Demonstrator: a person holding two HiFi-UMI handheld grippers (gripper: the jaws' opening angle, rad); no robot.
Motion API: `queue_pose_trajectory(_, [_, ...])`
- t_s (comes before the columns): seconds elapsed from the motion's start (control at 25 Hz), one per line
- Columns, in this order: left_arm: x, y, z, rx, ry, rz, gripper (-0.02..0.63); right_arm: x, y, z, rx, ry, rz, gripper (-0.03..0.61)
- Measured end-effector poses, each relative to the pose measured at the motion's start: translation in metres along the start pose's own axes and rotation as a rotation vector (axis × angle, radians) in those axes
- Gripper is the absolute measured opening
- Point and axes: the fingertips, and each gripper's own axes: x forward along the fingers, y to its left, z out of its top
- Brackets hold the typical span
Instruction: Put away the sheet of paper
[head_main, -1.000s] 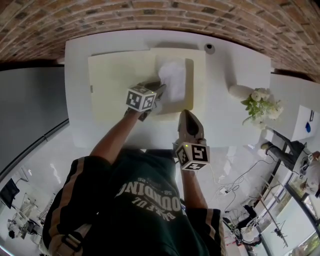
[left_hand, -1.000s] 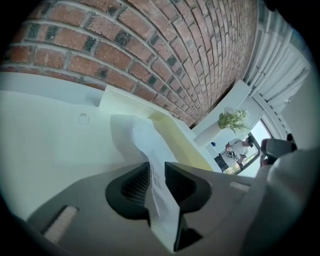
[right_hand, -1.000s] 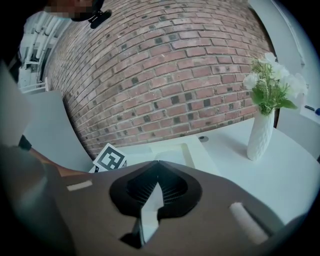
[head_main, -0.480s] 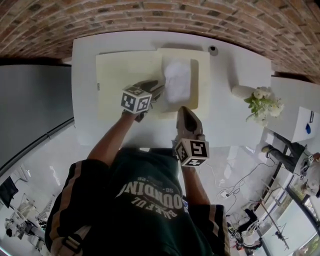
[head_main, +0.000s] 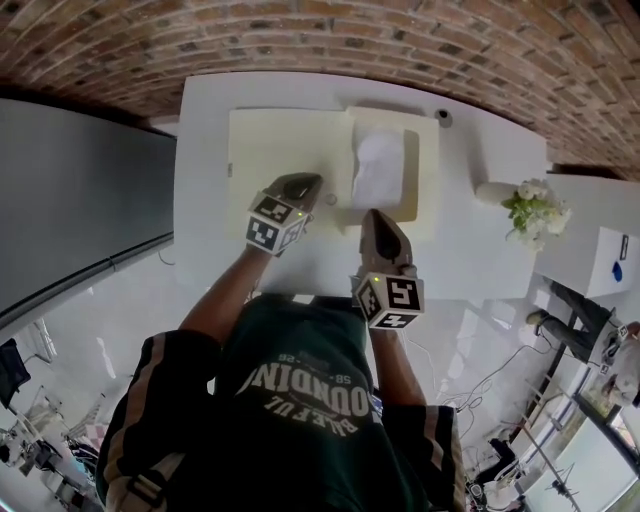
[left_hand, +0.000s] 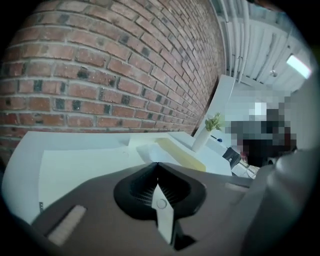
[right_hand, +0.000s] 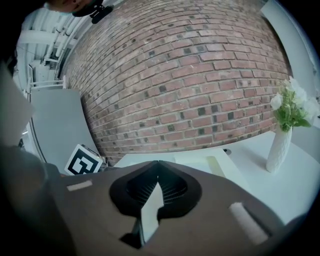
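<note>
We drew both hands back toward us: right gripper (head_main: 376, 216) shut and empty, left gripper (head_main: 312, 182) just snapped closed on nothing. Beyond them, on the bench (head_main: 205, 240), the sheet of paper (head_main: 380, 165) lay released on the right leaf of the open folder (head_main: 285, 150), so shutting it looked next.

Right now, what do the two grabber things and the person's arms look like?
The left gripper and right gripper are grey-brown, pointed plastic shells. Their fingers are lined with black ribbed pads. Each carries a white cube with black square markers. The person wears a dark green T-shirt with white lettering and tan-striped short sleeves.
</note>
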Motion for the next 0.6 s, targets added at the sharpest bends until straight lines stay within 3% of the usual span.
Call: queue_pose_trajectory(0.6, [-0.097, -0.019, 0.048, 0.15, -0.138, 0.025, 0.011, -0.019, 0.049, 0.047, -0.076, -0.145, 0.008, -0.001])
